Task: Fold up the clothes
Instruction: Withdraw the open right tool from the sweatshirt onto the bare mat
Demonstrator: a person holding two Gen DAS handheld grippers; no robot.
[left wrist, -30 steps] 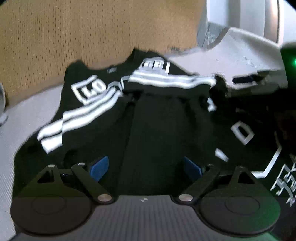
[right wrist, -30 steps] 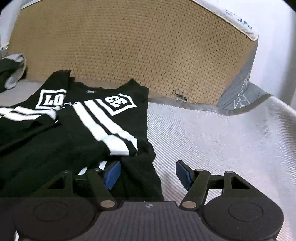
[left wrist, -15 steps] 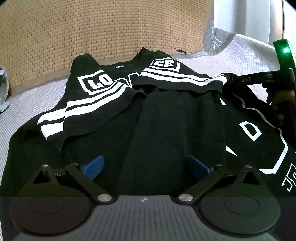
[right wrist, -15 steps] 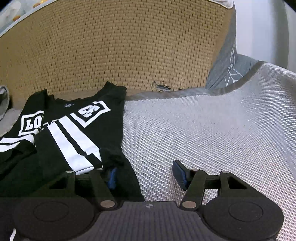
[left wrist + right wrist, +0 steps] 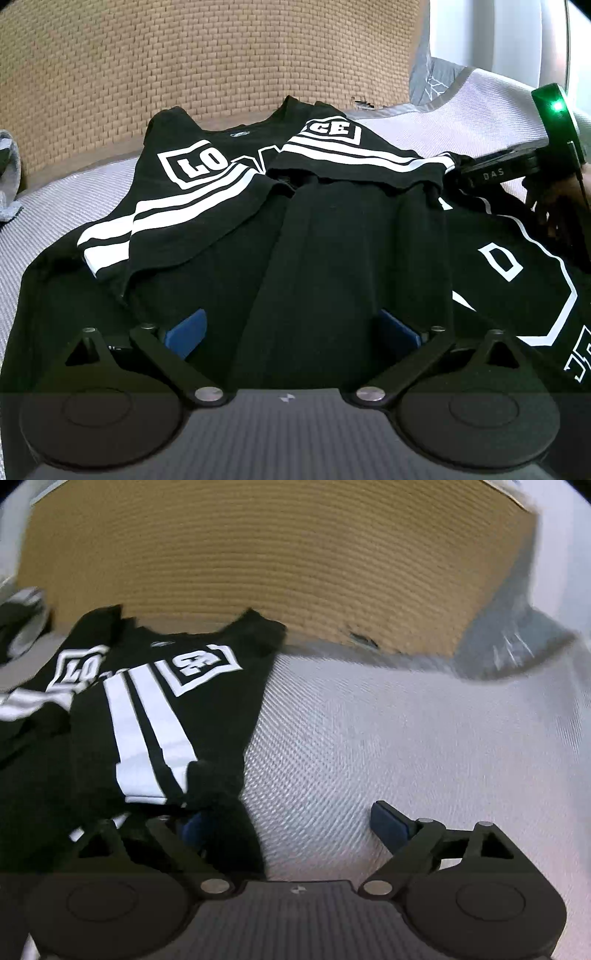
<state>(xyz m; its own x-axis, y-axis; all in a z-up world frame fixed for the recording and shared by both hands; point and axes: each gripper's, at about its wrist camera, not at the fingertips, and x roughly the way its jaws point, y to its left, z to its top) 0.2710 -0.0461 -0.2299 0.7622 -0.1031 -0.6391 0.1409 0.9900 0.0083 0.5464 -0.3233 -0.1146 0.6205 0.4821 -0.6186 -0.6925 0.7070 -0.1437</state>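
A black T-shirt with white stripes and block letters [image 5: 332, 236] lies on a grey woven surface, both sleeves folded in over its back. My left gripper [image 5: 291, 328] is open, its blue pads low over the shirt's lower middle. My right gripper [image 5: 291, 823] is open at the shirt's right edge [image 5: 207, 709]; its left pad is partly hidden under black cloth, its right pad over bare surface. The right gripper also shows in the left wrist view [image 5: 509, 170], at the right sleeve's end.
A tan woven backrest [image 5: 221, 62] rises behind the shirt. The grey woven surface [image 5: 406, 738] stretches to the right. A grey cloth [image 5: 7, 177] lies at the far left. A white wall [image 5: 495, 33] stands at the back right.
The left gripper has drawn closer and lower over the shirt. The right gripper has shifted along the shirt's right edge, its view swinging; cloth now covers its left pad.
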